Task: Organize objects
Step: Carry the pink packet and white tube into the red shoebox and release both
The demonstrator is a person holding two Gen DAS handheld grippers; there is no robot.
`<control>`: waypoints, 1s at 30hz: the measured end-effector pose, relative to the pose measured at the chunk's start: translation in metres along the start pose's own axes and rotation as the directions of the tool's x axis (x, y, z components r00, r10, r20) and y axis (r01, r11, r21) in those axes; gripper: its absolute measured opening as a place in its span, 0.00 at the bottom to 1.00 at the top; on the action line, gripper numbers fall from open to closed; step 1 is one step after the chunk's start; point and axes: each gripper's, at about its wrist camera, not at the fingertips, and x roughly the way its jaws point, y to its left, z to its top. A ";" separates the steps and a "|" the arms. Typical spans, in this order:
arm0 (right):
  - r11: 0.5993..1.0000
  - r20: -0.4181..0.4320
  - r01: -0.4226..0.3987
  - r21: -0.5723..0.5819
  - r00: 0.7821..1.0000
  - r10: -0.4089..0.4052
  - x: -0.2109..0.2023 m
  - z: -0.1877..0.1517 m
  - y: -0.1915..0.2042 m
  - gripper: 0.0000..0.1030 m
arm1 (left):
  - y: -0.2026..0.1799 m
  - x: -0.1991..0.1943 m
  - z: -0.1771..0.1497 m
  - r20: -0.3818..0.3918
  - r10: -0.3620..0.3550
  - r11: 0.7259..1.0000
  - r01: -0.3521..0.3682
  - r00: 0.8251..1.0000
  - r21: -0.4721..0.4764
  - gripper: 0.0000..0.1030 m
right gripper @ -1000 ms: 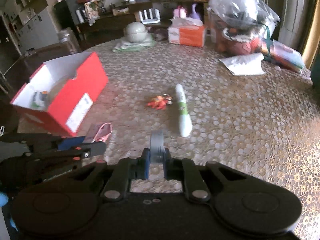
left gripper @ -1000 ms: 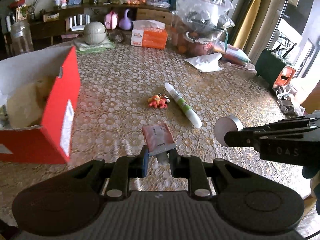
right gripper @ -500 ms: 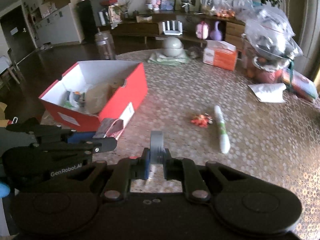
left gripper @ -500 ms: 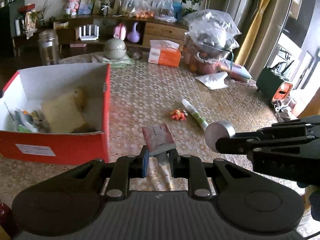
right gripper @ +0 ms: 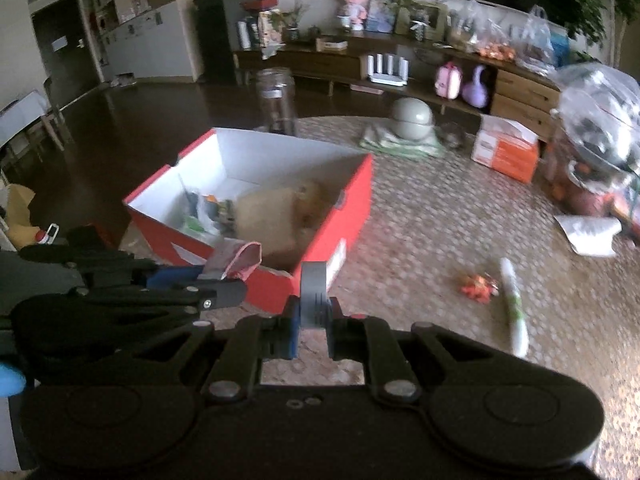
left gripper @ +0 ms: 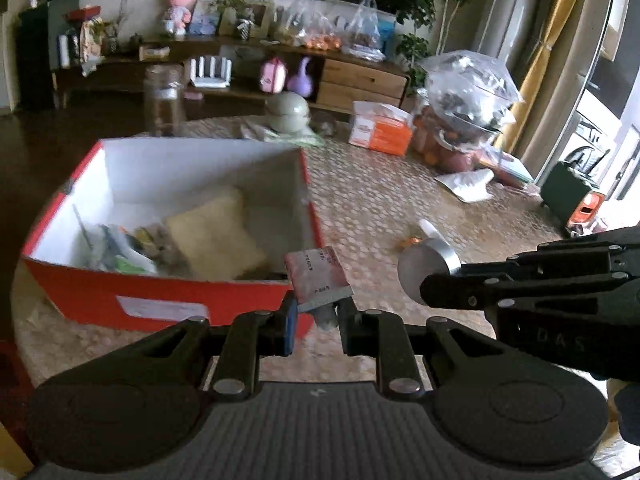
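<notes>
My left gripper (left gripper: 316, 316) is shut on a pink sachet (left gripper: 318, 276), held above the near right corner of the open red box (left gripper: 168, 304). The box holds a tan sponge (left gripper: 216, 236) and several small items. My right gripper (right gripper: 312, 316) is shut on a grey metal disc (right gripper: 313, 294), seen edge-on, beside the box's near corner (right gripper: 344, 216). The disc (left gripper: 426, 268) and the right gripper also show at the right of the left wrist view. A white and green tube (right gripper: 514, 308) and a small orange toy (right gripper: 478, 284) lie on the table.
A patterned tablecloth (left gripper: 380, 200) covers the table. At the back stand a glass jar (left gripper: 162, 100), a green lidded bowl (left gripper: 288, 112), an orange tissue box (left gripper: 380, 128) and bagged fruit (left gripper: 464, 120). A white paper (left gripper: 468, 184) lies at right.
Both grippers have risen and swung left toward the red box, carrying the sachet and the disc. The box interior has come into view; the tube and toy have fallen behind at right.
</notes>
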 end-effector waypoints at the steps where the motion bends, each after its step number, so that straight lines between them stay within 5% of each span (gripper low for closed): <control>1: 1.000 -0.001 -0.007 -0.006 1.000 0.007 0.003 0.003 0.005 0.12 | 0.005 -0.001 0.002 0.008 0.012 1.000 -0.012 1.000 0.003 0.19; 14: 0.997 -0.032 -0.050 -0.056 0.998 0.049 0.055 0.042 0.048 0.12 | 0.087 0.001 0.034 0.028 0.126 0.992 -0.125 0.992 -0.021 0.19; 30: 0.994 -0.116 -0.087 -0.060 0.990 0.080 0.141 0.077 0.063 0.12 | 0.146 0.075 0.071 -0.059 0.207 0.978 -0.208 0.976 -0.004 0.19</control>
